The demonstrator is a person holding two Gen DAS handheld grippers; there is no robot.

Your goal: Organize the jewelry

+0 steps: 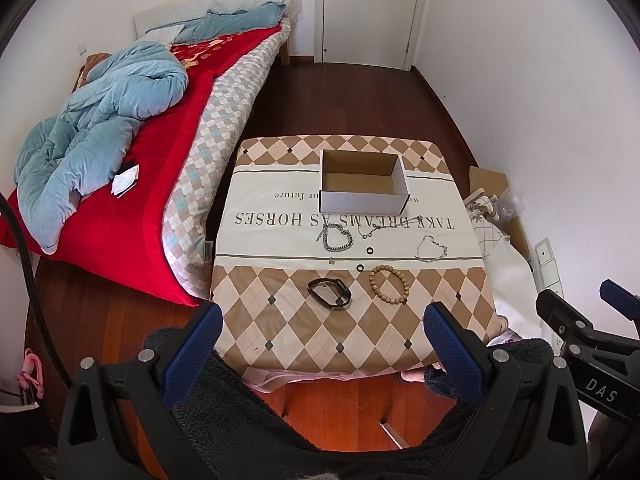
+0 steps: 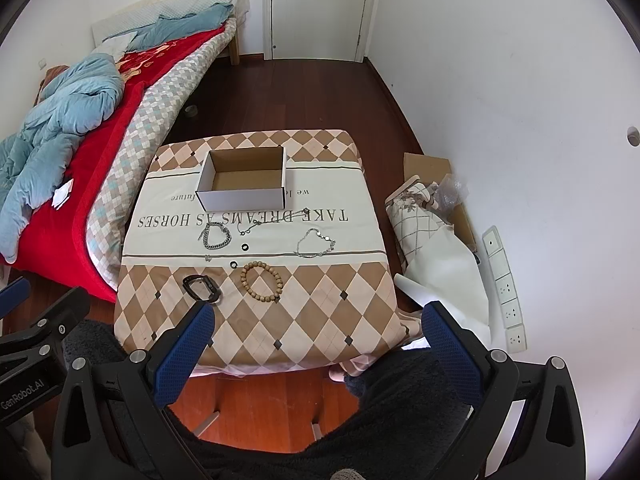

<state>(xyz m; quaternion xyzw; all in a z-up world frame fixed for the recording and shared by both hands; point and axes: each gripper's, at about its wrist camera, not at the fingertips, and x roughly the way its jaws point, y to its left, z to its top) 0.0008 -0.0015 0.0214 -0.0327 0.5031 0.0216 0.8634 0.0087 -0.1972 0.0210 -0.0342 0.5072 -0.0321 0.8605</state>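
Observation:
An open cardboard box [image 1: 363,182] [image 2: 244,184] stands empty at the far side of a cloth-covered table [image 1: 280,332] [image 2: 320,320]. In front of it lie a black wristband [image 1: 329,293] [image 2: 202,288], a wooden bead bracelet [image 1: 389,284] [image 2: 261,275], a silver chain bracelet [image 1: 338,237] [image 2: 216,236], a thin necklace [image 1: 384,227] [image 2: 272,218], another silver chain [image 1: 431,249] [image 2: 316,244] and two small black rings [image 1: 370,250] [image 2: 244,247]. My left gripper [image 1: 322,320] and right gripper [image 2: 316,316] are both open and empty, held above the table's near edge.
A bed [image 1: 132,184] with a red blanket and blue duvet stands left of the table. Cardboard, a bag and plastic wrap [image 2: 436,216] lie on the floor at the right by the wall. A white door [image 1: 368,8] is at the back.

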